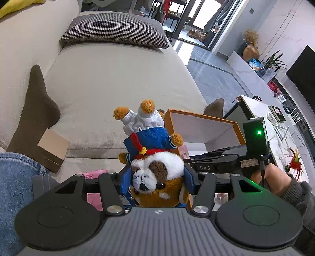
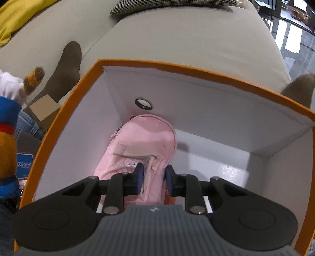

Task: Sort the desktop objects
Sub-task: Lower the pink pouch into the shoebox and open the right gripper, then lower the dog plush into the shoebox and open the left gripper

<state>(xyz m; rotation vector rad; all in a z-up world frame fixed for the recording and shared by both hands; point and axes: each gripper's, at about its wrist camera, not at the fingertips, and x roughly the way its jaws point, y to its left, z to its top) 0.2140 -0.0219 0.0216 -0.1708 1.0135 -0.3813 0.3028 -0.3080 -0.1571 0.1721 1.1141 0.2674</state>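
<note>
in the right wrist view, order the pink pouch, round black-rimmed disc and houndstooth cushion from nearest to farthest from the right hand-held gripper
1. pink pouch, between the right hand-held gripper pads, inside the box
2. round black-rimmed disc, at the box's far wall
3. houndstooth cushion, on the sofa at top

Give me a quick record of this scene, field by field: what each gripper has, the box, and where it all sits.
left gripper: shut on plush dog, held upside down
right gripper: inside orange box, fingers around a fold of pink backpack
box contents: pink backpack, small round disc
surface: beige sofa
</note>
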